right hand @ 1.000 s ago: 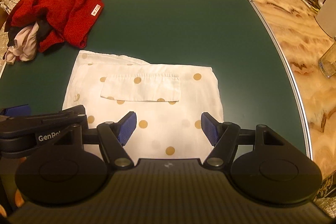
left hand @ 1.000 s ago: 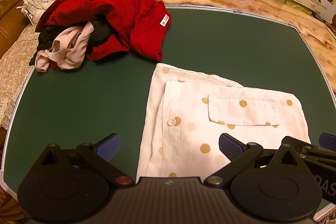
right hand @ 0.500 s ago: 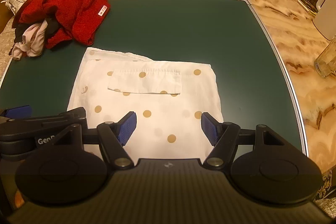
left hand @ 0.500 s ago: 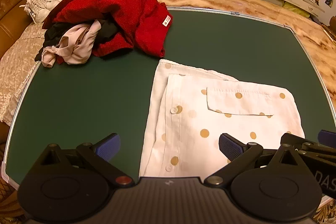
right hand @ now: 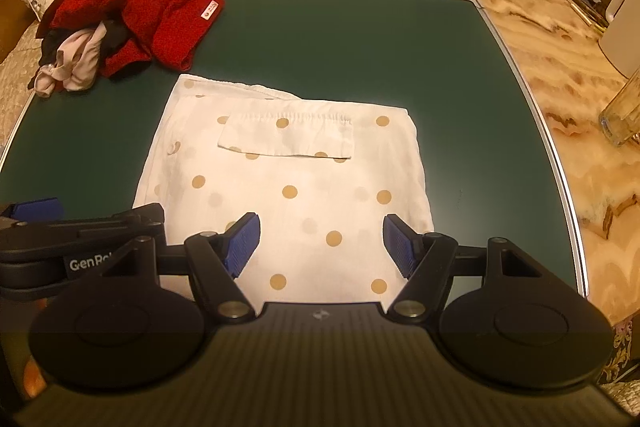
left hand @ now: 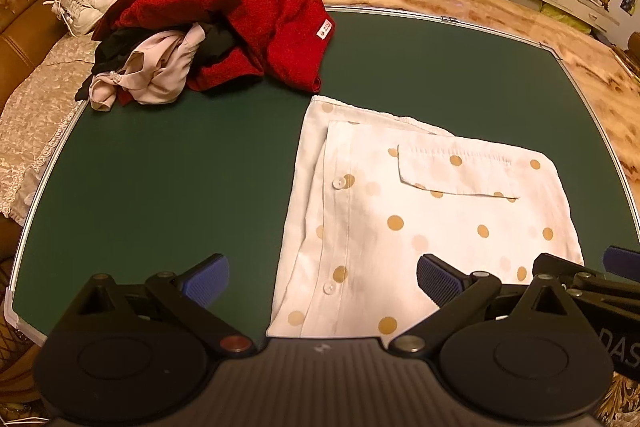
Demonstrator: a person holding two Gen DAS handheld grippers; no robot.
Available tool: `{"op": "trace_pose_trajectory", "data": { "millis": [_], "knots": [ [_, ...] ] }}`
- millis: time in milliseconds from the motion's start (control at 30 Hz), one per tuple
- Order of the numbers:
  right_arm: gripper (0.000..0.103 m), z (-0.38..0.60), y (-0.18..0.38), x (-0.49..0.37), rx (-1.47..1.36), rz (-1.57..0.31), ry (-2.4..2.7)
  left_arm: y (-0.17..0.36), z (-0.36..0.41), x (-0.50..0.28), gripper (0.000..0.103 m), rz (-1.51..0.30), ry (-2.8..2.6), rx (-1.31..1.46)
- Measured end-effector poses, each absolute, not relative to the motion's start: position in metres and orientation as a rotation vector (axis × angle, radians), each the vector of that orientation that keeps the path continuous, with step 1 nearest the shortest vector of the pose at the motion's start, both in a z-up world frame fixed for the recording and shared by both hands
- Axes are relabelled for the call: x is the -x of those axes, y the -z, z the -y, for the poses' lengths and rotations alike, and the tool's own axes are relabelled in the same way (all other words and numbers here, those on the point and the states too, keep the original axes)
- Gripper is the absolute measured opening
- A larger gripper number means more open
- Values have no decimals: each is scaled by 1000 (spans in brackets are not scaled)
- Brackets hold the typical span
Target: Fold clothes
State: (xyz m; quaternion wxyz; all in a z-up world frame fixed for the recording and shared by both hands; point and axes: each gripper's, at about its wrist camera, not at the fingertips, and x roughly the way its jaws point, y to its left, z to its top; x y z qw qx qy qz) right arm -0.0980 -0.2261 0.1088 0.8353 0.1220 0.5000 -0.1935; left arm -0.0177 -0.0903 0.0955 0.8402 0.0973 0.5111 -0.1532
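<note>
A living room with a brown leather sofa (left hand: pixel 28 7) at the upper left and a cluttered white shelf along the top surrounds a dark green table (left hand: pixel 168 179) edged in marbled stone. In the upper left of the frame lies a heap of unfolded clothes (left hand: pixel 208 39), a red garment with a small white label too small to read. Right of centre sits the folded white polka-dot shirt (left hand: pixel 420 219). Over the last second both views have pulled back, showing more of the shirt, which suggests this fold is done and the heap comes next. The left gripper (left hand: pixel 322 277) and right gripper (right hand: pixel 320 241) both hang wide apart, holding nothing. "GenRo" and "DAS" read partly on the gripper bodies.
</note>
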Motion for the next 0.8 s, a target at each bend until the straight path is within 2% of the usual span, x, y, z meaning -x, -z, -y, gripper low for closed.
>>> {"op": "trace_pose_trajectory", "data": {
  "millis": [800],
  "knots": [
    [76, 196, -108, 137, -198, -1038, 387, -95, 66, 62, 101, -1050, 299, -205]
  ]
}}
